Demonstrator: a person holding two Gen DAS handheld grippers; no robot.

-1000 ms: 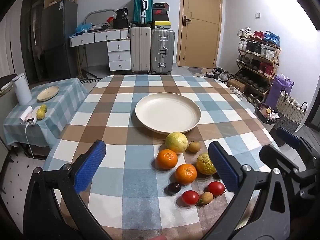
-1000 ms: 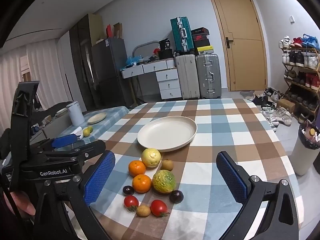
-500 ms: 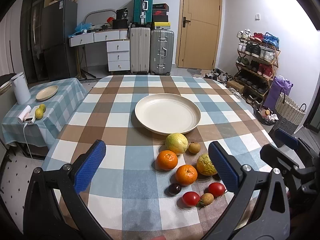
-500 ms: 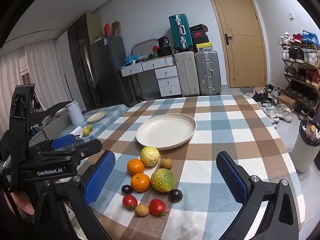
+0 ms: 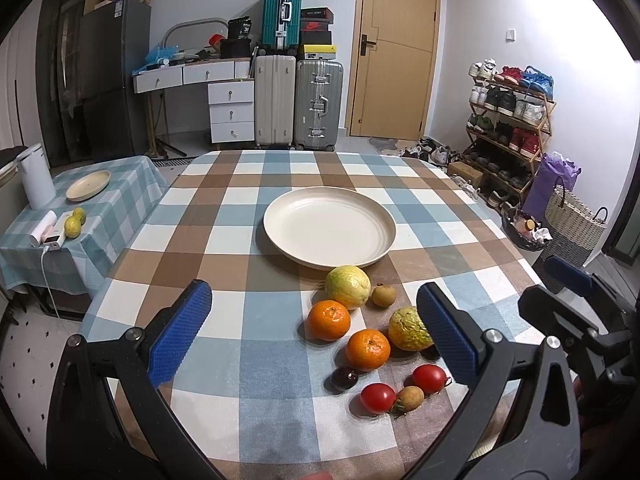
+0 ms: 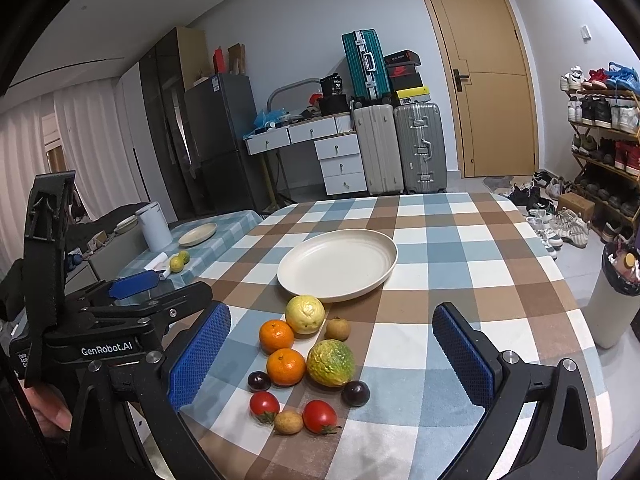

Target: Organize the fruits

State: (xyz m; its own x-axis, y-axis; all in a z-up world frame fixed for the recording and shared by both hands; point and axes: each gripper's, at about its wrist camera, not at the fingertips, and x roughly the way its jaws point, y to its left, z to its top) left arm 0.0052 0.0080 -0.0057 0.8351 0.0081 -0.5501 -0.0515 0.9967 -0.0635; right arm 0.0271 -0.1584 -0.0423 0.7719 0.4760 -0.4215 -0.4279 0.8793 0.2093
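While both grippers are held above the near edge of the table point(image 5: 224, 216), nothing is grasped by either. The left gripper point(image 5: 316, 332) is spread wide, its blue pads point(image 5: 178, 330) well apart, and the checked cloth is seen between them. The right gripper point(image 6: 332, 360) is likewise released, with its pads point(image 6: 464, 358) set far from each other; in its view the whole cluster of fruit is framed between the fingers, though no fruit is touched.

Nearest the grippers, close to the near edge, two red tomatoes point(image 6: 319, 416) are seen with a small tan fruit point(image 6: 288, 422) between them. Just beyond, two dark plums point(image 6: 355, 393) are placed at either side of the group. Further in, two oranges point(image 6: 285, 366) are set one behind the other, and a bumpy green-yellow fruit point(image 6: 330, 362) lies just beside the nearer orange. Behind these, a pale yellow fruit point(image 6: 305, 314) rests against the near rim of the plate, with a small brown fruit point(image 6: 337, 329) beside it.

The cream plate point(image 6: 384, 264) is found near the middle of the table, with no fruit in it. In the left wrist view the cluster is seen toward the right finger, whose pad overlaps the green-yellow fruit point(image 5: 406, 330).

Past the left edge of the table, a smaller side table point(image 5: 120, 200) is seen.
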